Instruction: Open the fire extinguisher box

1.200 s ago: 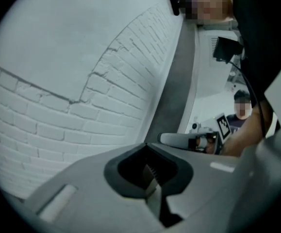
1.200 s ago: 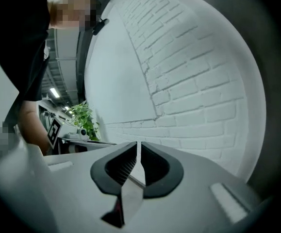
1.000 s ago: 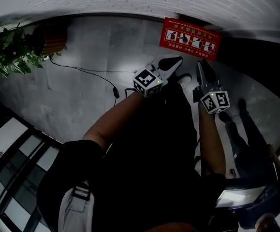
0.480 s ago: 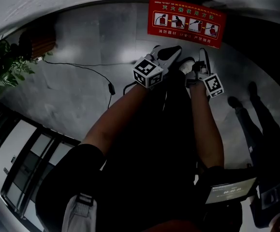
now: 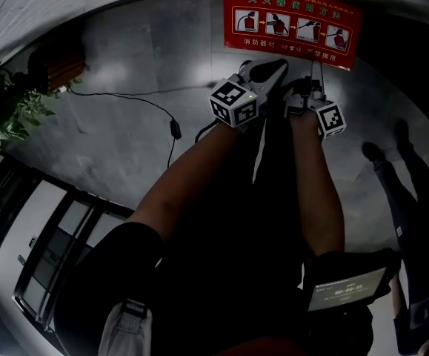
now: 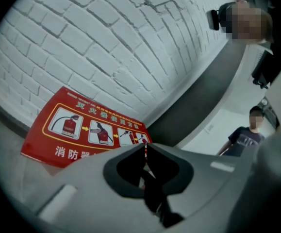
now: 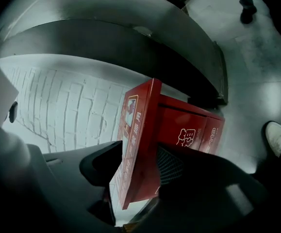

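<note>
1. Now the red fire extinguisher box [image 5: 292, 24] sits on the gray floor [image 5: 125, 124], right up against the white brick wall [image 6: 106, 42].
2. My right gripper [image 5: 313, 80] is at the box's near edge. Its jaws are wide apart.
3. In the right gripper view, the edge of the box's red lid [image 7: 138, 144] stands between those jaws. I see a gap of wall between the lid and one jaw, so the right gripper is not squeezing it.
4. My left gripper [image 5: 270, 71] is just beside the right one, near the box. Its jaws are pressed together at the tips, with nothing in them.
5. The lid has little pictures and words on its top.
6. A black cable [image 5: 173, 128] lies on the floor to my left, and a green plant [image 5: 7, 117] is farther off on that side.
</note>
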